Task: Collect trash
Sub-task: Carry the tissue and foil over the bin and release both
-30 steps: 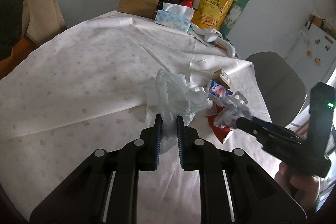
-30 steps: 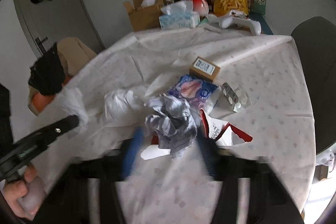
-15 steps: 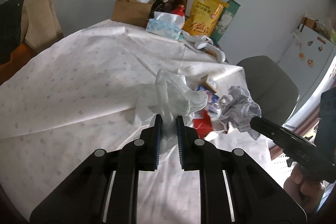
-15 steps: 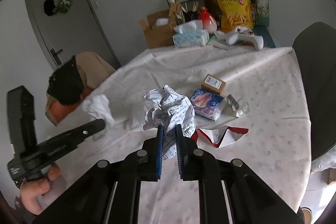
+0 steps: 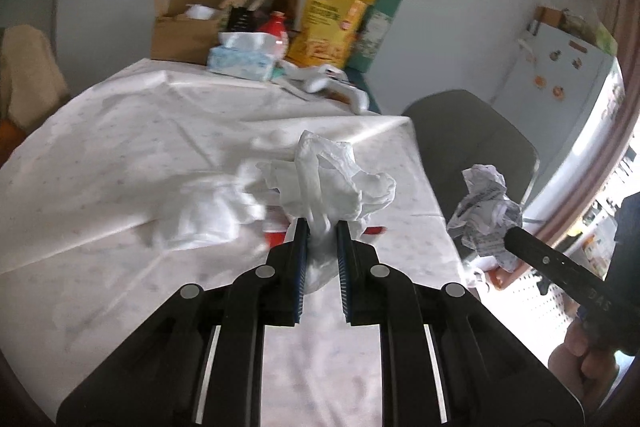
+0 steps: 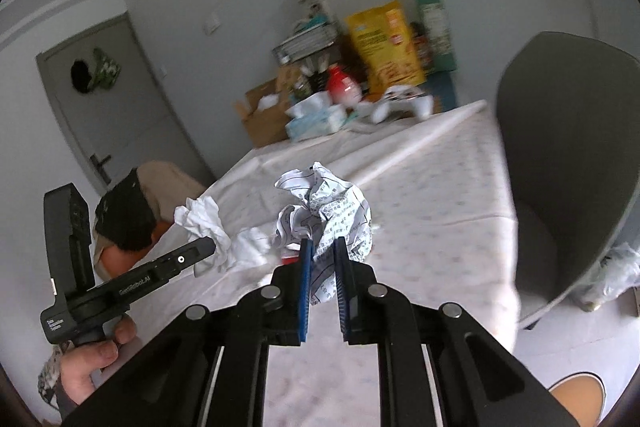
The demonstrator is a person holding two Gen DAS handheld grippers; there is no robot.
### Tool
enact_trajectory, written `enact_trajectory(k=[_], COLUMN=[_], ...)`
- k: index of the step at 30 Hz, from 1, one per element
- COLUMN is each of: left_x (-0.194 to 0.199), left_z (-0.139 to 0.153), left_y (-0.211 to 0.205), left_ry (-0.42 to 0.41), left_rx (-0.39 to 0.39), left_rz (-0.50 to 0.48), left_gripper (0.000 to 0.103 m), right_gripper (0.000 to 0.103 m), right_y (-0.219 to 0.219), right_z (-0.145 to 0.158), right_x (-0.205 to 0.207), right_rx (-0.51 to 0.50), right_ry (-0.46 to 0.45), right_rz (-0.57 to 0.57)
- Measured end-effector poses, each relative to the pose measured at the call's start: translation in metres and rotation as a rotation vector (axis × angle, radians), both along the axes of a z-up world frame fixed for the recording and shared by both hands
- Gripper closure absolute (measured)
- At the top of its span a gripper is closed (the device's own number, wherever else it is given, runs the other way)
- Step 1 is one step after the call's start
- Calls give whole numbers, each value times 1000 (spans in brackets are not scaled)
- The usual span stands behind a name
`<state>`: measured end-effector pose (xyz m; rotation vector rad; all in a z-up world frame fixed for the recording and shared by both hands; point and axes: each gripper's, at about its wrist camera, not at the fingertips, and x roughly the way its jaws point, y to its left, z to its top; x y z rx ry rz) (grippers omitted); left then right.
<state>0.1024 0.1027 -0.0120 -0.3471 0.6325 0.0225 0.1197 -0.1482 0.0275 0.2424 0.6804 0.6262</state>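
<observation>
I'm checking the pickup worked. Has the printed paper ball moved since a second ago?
Yes. The printed paper ball, clamped in the right gripper, has risen off the table and now hangs toward the grey chair side.

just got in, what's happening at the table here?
A person is clearing trash with a handheld gripper in each hand. The left gripper is shut on a crumpled white plastic bag, held above the tablecloth. The right gripper is shut on a crumpled ball of printed paper, out past the table's edge in the left wrist view, near the grey chair. A red wrapper lies on the table under the bag.
</observation>
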Motion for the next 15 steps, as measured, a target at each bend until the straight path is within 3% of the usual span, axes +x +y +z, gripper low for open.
enact_trajectory(k=[15], left_x=[33], left_z=[-3], left_y=[-129], left_ry=[-3], left_rx=[25], left_rz=[-258], left_gripper=[88], right_gripper=[91], right_y=[-158], right_z=[-25], right_x=[-27], right_rx=[-39], right_ry=[47], right_rz=[-291])
